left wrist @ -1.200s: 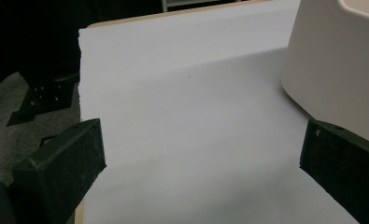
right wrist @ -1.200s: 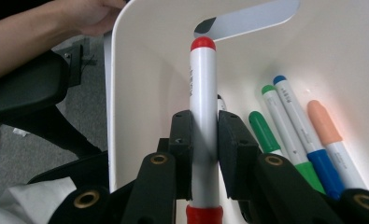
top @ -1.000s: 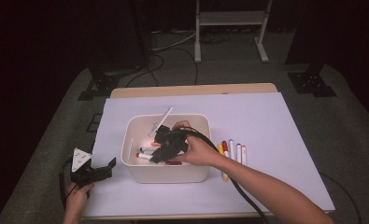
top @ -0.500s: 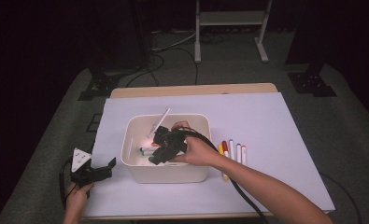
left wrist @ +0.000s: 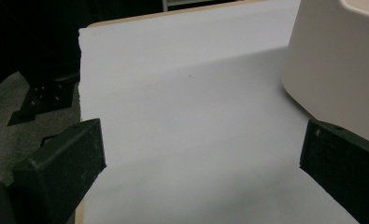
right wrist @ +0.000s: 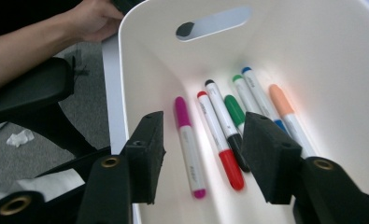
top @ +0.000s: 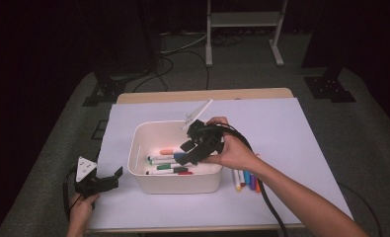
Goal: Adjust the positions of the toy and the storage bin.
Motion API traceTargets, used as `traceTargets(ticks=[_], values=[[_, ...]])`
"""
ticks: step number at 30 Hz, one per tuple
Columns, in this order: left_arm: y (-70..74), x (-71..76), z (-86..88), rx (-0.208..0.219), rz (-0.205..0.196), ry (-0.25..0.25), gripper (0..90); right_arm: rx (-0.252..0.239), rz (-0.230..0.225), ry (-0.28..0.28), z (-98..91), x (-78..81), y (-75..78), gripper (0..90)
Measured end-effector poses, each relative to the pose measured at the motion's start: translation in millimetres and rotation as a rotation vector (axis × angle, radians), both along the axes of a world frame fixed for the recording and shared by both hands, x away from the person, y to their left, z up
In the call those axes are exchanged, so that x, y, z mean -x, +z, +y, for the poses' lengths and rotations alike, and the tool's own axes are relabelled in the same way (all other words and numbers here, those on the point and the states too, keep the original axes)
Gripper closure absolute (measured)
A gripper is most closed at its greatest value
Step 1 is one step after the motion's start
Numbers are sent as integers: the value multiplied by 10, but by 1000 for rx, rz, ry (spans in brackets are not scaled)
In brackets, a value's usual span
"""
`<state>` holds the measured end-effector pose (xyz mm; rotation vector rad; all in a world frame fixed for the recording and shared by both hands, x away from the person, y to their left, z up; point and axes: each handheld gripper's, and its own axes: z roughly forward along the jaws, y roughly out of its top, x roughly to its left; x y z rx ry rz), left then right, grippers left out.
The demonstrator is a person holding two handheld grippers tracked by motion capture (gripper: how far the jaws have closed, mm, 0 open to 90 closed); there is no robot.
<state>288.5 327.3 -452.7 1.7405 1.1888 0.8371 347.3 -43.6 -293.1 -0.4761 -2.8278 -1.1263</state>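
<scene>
A white bin (top: pixel 175 183) stands mid-table with several markers (top: pixel 167 161) lying on its floor. My right gripper (top: pixel 185 154) hovers over the bin's right half, pointing down into it. Its jaws have just been opening and stand open with nothing between them. In the right gripper view, the right gripper (right wrist: pixel 203 149) looks down on the magenta marker (right wrist: pixel 188 140), the red marker (right wrist: pixel 219 144) and others beside them. My left gripper (top: pixel 114 177) rests open at the table's front left, left of the bin. The left gripper (left wrist: pixel 203 154) has only white paper between its jaws.
A few more markers (top: pixel 246 178) lie on the white paper (top: pixel 301 138) just right of the bin. The bin's wall (left wrist: pixel 331 70) is close on the right in the left gripper view. The table edge (left wrist: pixel 81 93) drops off beside the left gripper.
My right gripper has risen and shifted right from low inside the bin, and its jaws have spread apart. The left gripper has stayed where it was.
</scene>
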Motion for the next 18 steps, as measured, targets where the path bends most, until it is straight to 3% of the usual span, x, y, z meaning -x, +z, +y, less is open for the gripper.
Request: traceTargets(ticks=[10, 18], values=[[2, 1, 0, -7, 3, 0, 0, -38, -22, -105, -583, 43, 120, 417], [2, 1, -1, -9, 4, 0, 0, -46, -19, -190, -1010, 75, 78, 415]])
